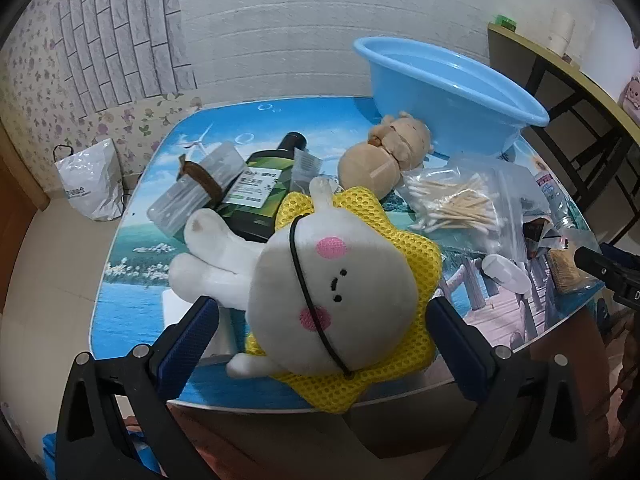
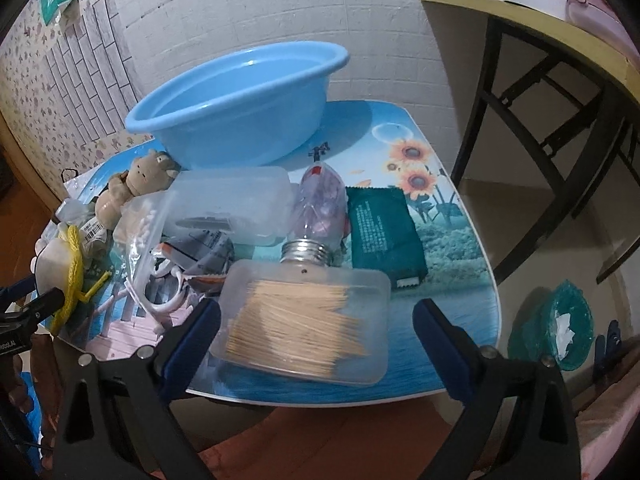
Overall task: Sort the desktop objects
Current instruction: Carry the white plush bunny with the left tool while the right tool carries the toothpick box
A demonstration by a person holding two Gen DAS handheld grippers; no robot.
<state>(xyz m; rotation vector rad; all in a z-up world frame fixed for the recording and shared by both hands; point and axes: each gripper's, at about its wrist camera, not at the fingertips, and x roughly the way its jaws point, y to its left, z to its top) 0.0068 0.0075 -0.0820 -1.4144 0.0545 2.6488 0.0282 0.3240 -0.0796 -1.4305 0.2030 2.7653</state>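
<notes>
Crowding scenic tabletop (image 2: 452, 280), brick-papered wall (image 2: 280, 4)

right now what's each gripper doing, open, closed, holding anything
Left gripper: open, straddling the white plush toy, not clamped on it.
Right gripper: open, empty, toothpick box between its fingers.

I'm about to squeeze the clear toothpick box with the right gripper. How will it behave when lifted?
The toothpick box looks like thin clear plastic, so it may flex or slip between the pads of the open right gripper. It seems light. The toothpicks inside lie loose, so they would probably shift if it tilts. It sits near the table edge, so a push could slide it off.
</notes>
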